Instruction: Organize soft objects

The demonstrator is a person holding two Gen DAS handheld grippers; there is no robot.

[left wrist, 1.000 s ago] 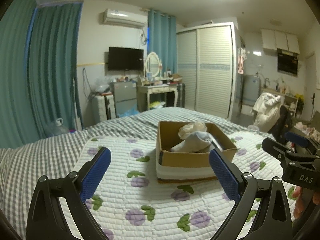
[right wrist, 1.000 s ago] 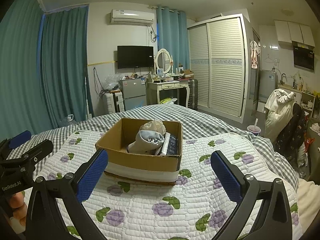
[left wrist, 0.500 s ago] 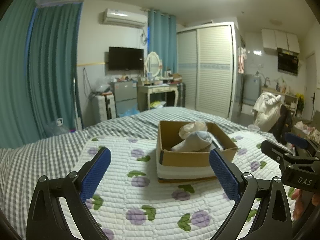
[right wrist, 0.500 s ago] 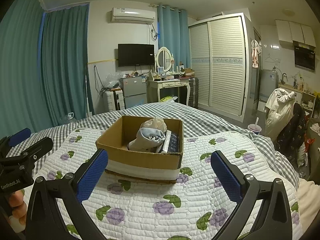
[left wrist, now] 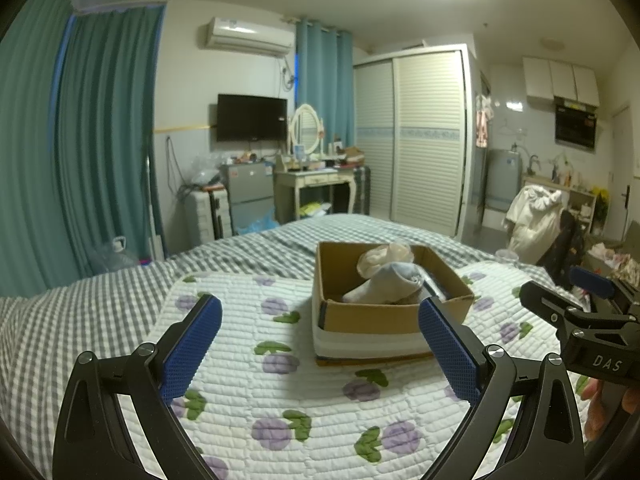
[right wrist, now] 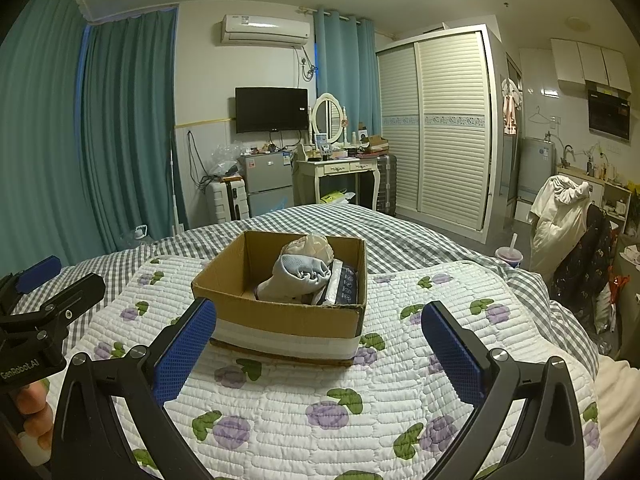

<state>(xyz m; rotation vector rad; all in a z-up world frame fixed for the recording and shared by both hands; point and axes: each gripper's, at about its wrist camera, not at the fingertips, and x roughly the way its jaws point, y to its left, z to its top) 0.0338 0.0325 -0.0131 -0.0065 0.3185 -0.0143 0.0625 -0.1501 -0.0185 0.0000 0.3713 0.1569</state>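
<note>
A brown cardboard box [left wrist: 376, 314] [right wrist: 280, 312] stands on a quilted bed cover. It holds a rolled pale grey soft item [left wrist: 384, 284] [right wrist: 298, 276], a beige bundle [left wrist: 384, 256] [right wrist: 312, 246] behind it, and a dark flat packet [right wrist: 344, 284] at its right side. My left gripper [left wrist: 320, 344] is open and empty, in front of the box and left of its middle. My right gripper [right wrist: 320, 348] is open and empty, in front of the box. Both hover above the cover.
The white quilt with purple flowers [left wrist: 280, 396] [right wrist: 320, 412] lies over a grey checked sheet [left wrist: 80, 308]. The right gripper shows at the left view's right edge [left wrist: 580, 320]; the left gripper shows at the right view's left edge [right wrist: 44, 308]. A desk, fridge and wardrobe stand beyond the bed.
Both grippers have drifted very slightly; the box sits a touch higher in the right wrist view. Both stay open and empty.
</note>
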